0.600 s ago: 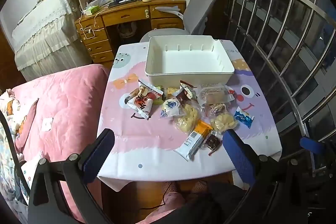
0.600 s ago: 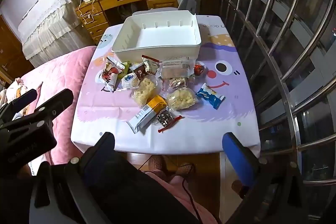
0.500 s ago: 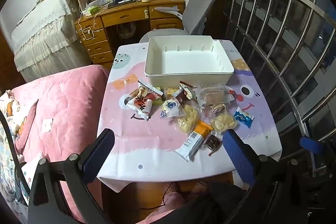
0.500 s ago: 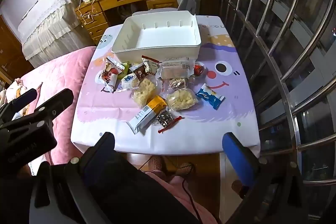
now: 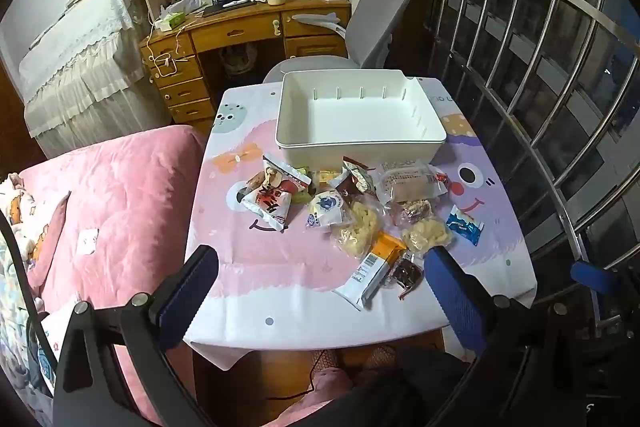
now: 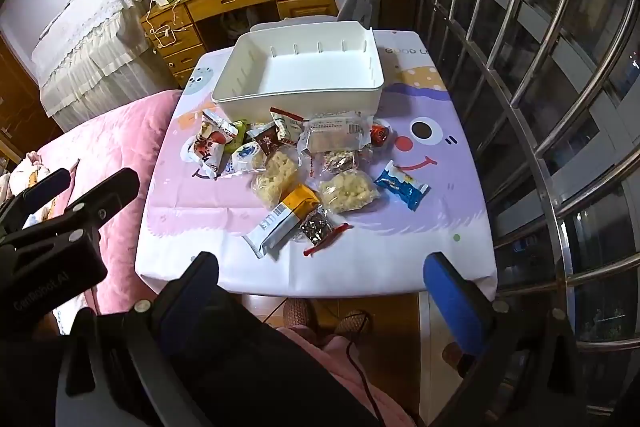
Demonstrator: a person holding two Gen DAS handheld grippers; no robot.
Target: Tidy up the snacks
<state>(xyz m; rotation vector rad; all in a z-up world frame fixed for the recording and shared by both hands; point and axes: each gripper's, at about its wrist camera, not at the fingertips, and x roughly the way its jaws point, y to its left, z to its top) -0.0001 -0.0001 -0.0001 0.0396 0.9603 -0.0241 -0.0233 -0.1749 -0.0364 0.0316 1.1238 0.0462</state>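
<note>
A small table with a pink and purple cartoon cloth (image 5: pixel 280 267) (image 6: pixel 440 227) carries an empty white bin (image 5: pixel 360 143) (image 6: pixel 296 99) at its far side. In front of the bin lies a heap of several snack packets (image 5: pixel 344 211) (image 6: pixel 296 163), among them a yellow and white bar (image 5: pixel 376 267) (image 6: pixel 286 221) and a blue wrapper (image 5: pixel 464 225) (image 6: pixel 402 185). My left gripper (image 5: pixel 320 279) hovers over the near table edge, open and holding nothing. My right gripper (image 6: pixel 320 287) hangs above the near edge too, open and holding nothing. The left gripper's body (image 6: pixel 60 223) shows at the left of the right wrist view.
A pink-covered bed (image 5: pixel 112 195) lies left of the table. A metal window grille (image 5: pixel 560 87) runs along the right. Beyond the table stand a grey office chair (image 5: pixel 376 19) and a wooden desk (image 5: pixel 240 35) with shelves. A person's legs (image 6: pixel 320 355) and slippers show below the near edge.
</note>
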